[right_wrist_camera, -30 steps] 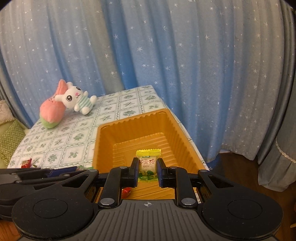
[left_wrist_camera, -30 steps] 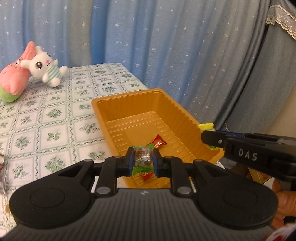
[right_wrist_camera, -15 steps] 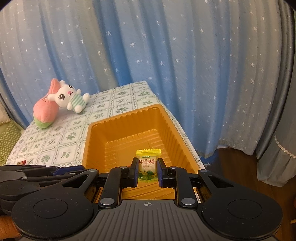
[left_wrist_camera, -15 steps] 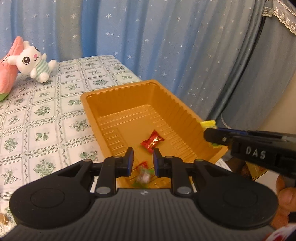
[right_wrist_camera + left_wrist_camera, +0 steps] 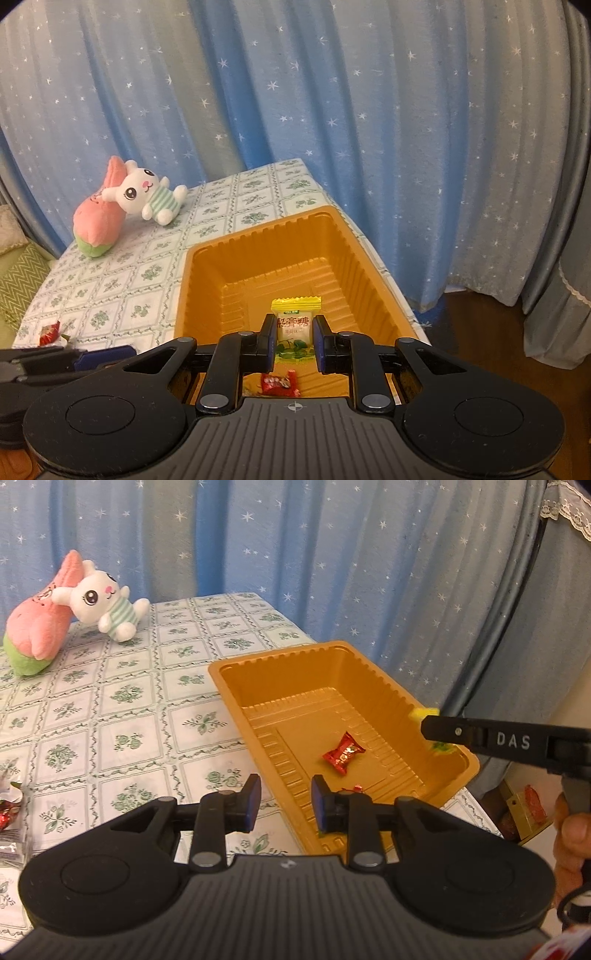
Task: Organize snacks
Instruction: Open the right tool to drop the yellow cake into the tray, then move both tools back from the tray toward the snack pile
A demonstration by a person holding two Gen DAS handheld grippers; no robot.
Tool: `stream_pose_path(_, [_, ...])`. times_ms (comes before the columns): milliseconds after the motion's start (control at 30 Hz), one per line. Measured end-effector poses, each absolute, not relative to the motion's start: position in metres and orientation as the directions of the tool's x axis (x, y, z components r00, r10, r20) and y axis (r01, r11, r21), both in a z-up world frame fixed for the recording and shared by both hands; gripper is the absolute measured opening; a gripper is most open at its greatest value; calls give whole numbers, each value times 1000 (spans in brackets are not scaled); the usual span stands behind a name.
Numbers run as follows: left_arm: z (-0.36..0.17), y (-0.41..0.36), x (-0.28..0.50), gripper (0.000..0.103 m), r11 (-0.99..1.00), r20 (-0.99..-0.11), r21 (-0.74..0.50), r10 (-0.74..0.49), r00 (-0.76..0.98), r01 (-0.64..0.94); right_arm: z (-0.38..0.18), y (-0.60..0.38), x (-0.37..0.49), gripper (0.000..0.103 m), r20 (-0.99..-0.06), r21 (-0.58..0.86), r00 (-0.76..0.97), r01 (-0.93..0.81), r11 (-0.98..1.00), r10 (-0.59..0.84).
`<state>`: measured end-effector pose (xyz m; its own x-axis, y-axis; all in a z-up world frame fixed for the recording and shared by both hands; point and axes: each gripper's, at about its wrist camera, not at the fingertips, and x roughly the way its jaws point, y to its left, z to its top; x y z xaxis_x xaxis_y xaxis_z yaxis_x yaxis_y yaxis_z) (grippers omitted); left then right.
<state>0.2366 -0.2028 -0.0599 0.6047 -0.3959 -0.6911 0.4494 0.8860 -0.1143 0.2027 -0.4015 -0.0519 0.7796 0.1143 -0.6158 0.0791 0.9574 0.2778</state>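
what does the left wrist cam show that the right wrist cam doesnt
Only the left wrist view shows the left gripper head-on, jaws opening with nothing between them, and a hand at the right edge. Only the right wrist view shows the right gripper shut on a yellow candy above the tray. Both show the orange tray, a red candy inside it, and the plush toys.

The left hand-held gripper (image 5: 283, 805) no longer holds the green-wrapped candy it clamped a second ago; its jaws are opening with nothing between them. Its view now sits over the near left rim of the orange tray (image 5: 236, 701) and the tabletop (image 5: 122, 723). A red candy (image 5: 343, 753) lies fully exposed on the tray floor.
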Motion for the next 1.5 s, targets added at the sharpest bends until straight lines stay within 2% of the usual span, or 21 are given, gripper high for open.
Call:
stream_pose_path(100, [-58, -196, 235, 37, 895, -687, -107, -381, 619, 433, -53, -400, 209, 20, -617, 291, 775, 60, 955, 139])
stream_pose_path(167, [-57, -190, 233, 43, 900, -685, -105, -374, 625, 422, -53, -401, 210, 25, -622, 299, 770, 66, 952, 142])
stream_pose_path(233, [-56, -184, 231, 46, 905, -686, -106, -366, 628, 412, -53, -401, 208, 51, -621, 307, 771, 74, 949, 141])
stream_pose_path(267, [-55, -181, 230, 46, 907, -687, -103, -361, 631, 408, -52, -401, 205, 54, -618, 310, 774, 77, 947, 139])
stream_pose_path(667, [-43, -102, 181, 62, 947, -680, -58, -269, 682, 315, -32, -366, 163, 55, -591, 333, 789, 49, 942, 168])
stream_pose_path(733, [-41, -82, 171, 69, 956, -681, -50, -244, 690, 289, -30, -353, 155, 55, -588, 334, 788, 29, 942, 184])
stream_pose_path(800, [-39, -60, 162, 71, 965, -684, -45, -217, 696, 257, -28, -338, 147, 55, -586, 329, 785, 4, 944, 201])
stream_pose_path(1067, [-31, 24, 135, 73, 989, -690, 19, -95, 717, 149, -32, -269, 130, 55, -598, 308, 755, -94, 947, 270])
stream_pose_path(1200, [-32, 58, 126, 79, 992, -694, 47, -51, 718, 115, -38, -235, 127, 55, -610, 296, 732, -144, 944, 303])
stream_pose_path(1500, [-45, 105, 124, 79, 998, -710, 23, -22, 703, 55, -56, -169, 131, 55, -643, 252, 681, -245, 936, 351])
